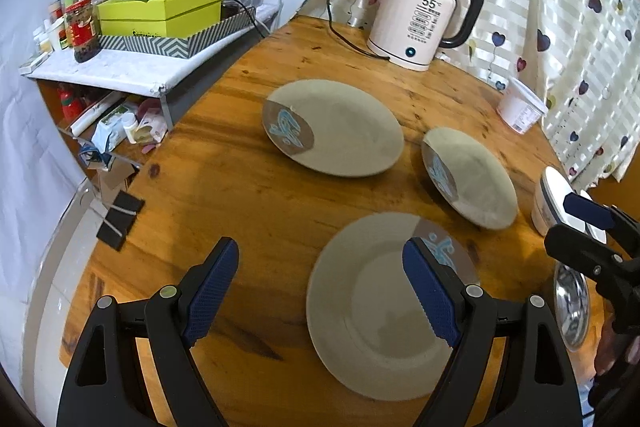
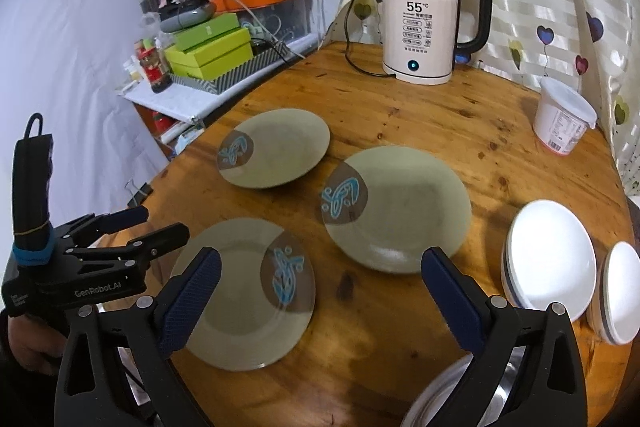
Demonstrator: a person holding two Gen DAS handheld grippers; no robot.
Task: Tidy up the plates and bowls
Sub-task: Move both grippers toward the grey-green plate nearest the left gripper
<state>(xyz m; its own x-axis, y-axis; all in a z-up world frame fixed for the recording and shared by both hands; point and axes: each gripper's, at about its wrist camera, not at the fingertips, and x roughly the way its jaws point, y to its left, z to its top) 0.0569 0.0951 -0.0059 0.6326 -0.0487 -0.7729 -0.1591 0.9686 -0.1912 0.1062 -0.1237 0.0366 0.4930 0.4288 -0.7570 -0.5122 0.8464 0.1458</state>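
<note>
1. Left wrist view: the left gripper [image 1: 320,291] hovers with jaws spread wide and empty over the nearest grey-green round ceramic plate [image 1: 384,311], which lies flat on the wooden table [image 1: 240,187].
2. Right gripper [image 2: 320,299] likewise gapes wide, holding nothing, above the same plate.
3. Stiff, glazed and probably slippery and breakable, the plate looks best pinched at its rim.
4. Farther off lie two matching plates [image 1: 332,127] [image 1: 470,177], well apart; white bowls [image 2: 550,259] sit to the right.
</note>
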